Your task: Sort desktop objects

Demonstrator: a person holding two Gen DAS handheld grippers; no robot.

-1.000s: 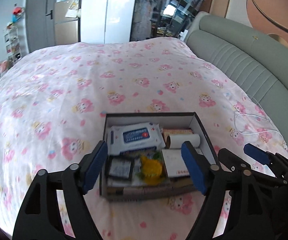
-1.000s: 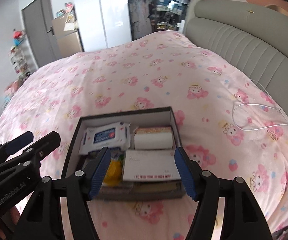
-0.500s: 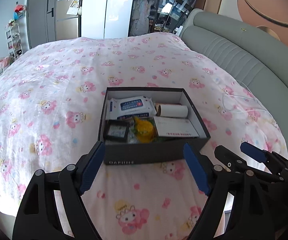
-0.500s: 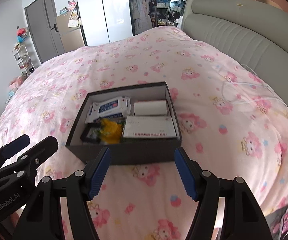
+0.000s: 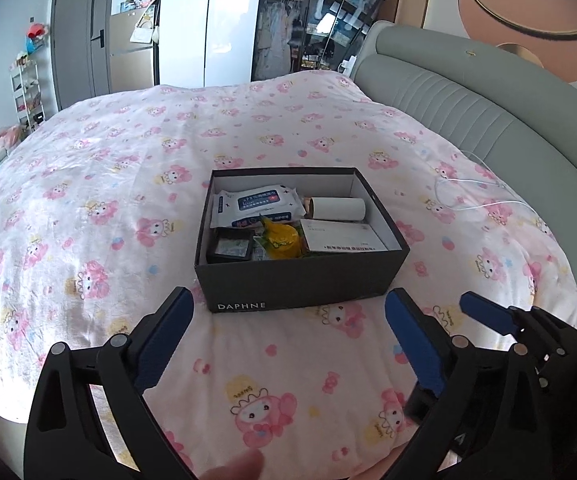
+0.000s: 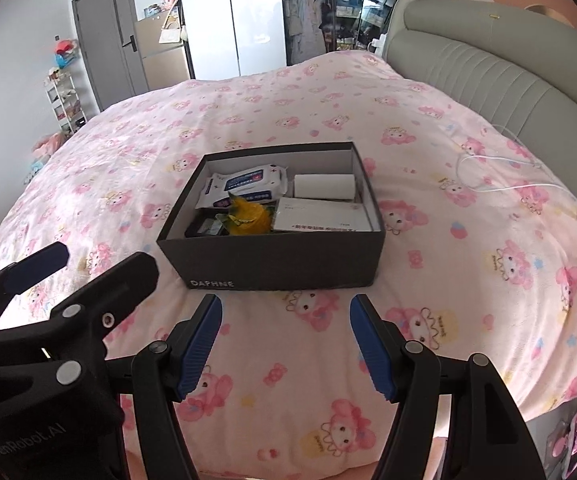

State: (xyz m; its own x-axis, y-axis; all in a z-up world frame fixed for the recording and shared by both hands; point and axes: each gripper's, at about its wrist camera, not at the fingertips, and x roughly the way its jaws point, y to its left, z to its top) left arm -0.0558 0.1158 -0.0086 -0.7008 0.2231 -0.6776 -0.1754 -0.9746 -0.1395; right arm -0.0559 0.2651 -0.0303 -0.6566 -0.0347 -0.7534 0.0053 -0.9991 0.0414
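A dark grey box [image 5: 300, 280] marked DAPHNE sits on the pink bed; it also shows in the right wrist view [image 6: 272, 260]. Inside lie a wet-wipe pack [image 5: 258, 204], a white roll [image 5: 338, 209], a white envelope [image 5: 342, 236], a yellow packet [image 5: 282, 238] and a small black case [image 5: 229, 246]. My left gripper [image 5: 288, 336] is open and empty, hovering over the bed in front of the box. My right gripper [image 6: 286, 344] is open and empty, also in front of the box, to the right of the left one.
The pink patterned bedspread [image 5: 108, 184] covers the whole bed. A grey padded headboard [image 5: 488, 112] runs along the right. A white cable [image 5: 472, 192] lies on the bed right of the box. Wardrobes and a shelf stand beyond the bed.
Both grippers have pulled back from over the box towards the bed's near edge. The box now lies farther ahead. Both stay open and empty.
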